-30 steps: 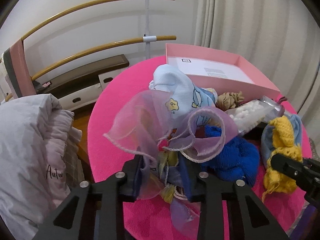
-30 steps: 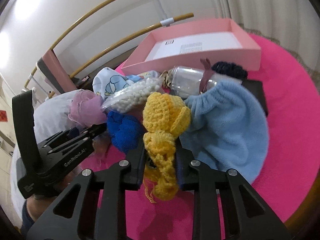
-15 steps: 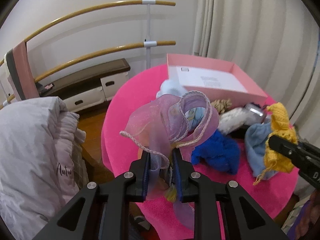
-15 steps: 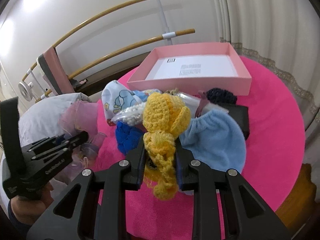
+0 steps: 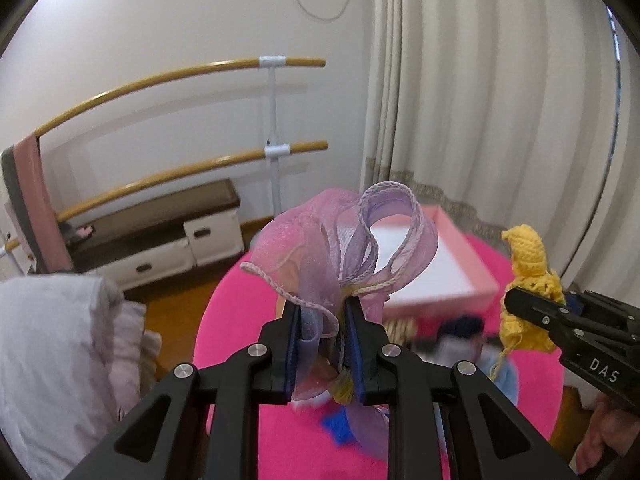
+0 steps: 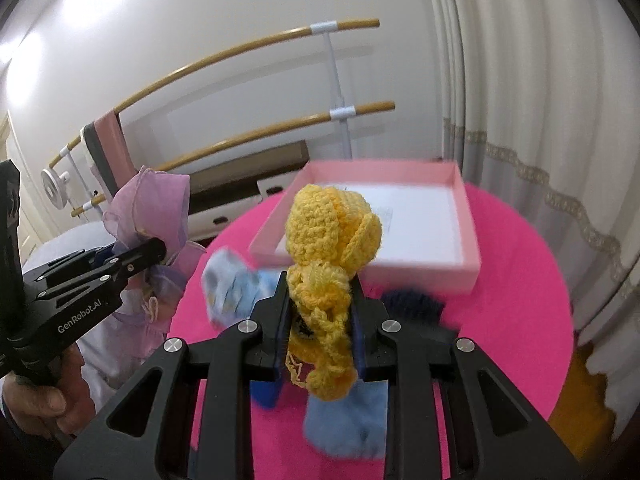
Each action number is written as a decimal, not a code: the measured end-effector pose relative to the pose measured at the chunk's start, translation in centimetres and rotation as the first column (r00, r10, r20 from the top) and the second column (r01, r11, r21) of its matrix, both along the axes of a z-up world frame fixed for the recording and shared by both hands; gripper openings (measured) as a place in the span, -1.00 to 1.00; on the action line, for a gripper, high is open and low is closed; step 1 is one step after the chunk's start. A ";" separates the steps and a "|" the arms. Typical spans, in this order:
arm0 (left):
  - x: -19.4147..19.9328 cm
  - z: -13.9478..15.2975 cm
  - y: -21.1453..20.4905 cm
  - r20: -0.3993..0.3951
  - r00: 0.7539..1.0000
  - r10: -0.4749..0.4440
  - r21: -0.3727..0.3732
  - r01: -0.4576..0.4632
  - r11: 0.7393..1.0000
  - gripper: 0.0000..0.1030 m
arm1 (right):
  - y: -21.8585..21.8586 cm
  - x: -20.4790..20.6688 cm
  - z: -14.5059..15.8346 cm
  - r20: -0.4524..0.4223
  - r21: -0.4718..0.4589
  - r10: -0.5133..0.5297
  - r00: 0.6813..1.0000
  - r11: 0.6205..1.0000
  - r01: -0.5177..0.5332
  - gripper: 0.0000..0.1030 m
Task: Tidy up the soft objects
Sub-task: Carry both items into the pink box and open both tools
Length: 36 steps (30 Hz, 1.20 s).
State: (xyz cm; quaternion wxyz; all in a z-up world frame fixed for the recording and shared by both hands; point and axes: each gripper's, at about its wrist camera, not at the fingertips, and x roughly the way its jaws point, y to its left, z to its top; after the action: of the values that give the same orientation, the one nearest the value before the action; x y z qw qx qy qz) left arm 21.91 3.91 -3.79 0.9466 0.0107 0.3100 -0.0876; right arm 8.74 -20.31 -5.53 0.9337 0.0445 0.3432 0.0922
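- Left tongs (image 5: 322, 320) clamp the sheer lilac organza pouch (image 5: 344, 248).
- Right tongs (image 6: 320, 304) clamp the yellow crocheted toy (image 6: 332, 236).
- Items on the pink round worktop (image 6: 516, 280) are blurred.

The pouch (image 5: 340, 248) was sheer, faintly shimmering purple gauze edged with twisted cord. The yellow toy (image 6: 328, 240) was chunky, rough crochet yarn. Both grippers were matt black plastic with bright metal screw heads (image 5: 257, 349). The table cover (image 6: 520, 280) looked like fuzzy pink cloth, the box (image 6: 472, 240) smooth matt card, the rails (image 5: 160, 84) glossy wood.
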 end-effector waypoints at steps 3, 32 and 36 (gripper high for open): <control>2.9 0.9 -1.8 -0.009 1.000 -0.009 0.009 0.009 1.000 -0.64 | -1.7 3.5 1.2 0.000 -0.012 -0.011 1.000 1.000 0.011 -0.55; 21.1 -1.8 -11.0 -0.326 0.945 0.018 0.083 0.010 0.997 0.30 | -9.1 25.1 -8.2 -0.339 0.000 -0.070 0.938 0.997 0.075 -0.12; 21.1 -1.9 -11.9 -0.286 0.957 0.042 0.120 -0.007 0.993 0.63 | -9.7 25.0 -8.2 -0.329 0.006 -0.099 0.939 0.994 0.107 0.61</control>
State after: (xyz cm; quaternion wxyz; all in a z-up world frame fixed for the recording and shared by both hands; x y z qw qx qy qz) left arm 43.01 -8.03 -5.71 0.8900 0.0499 0.4494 -0.0580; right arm 33.69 -30.02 -13.72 0.8665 0.0881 0.4898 0.0388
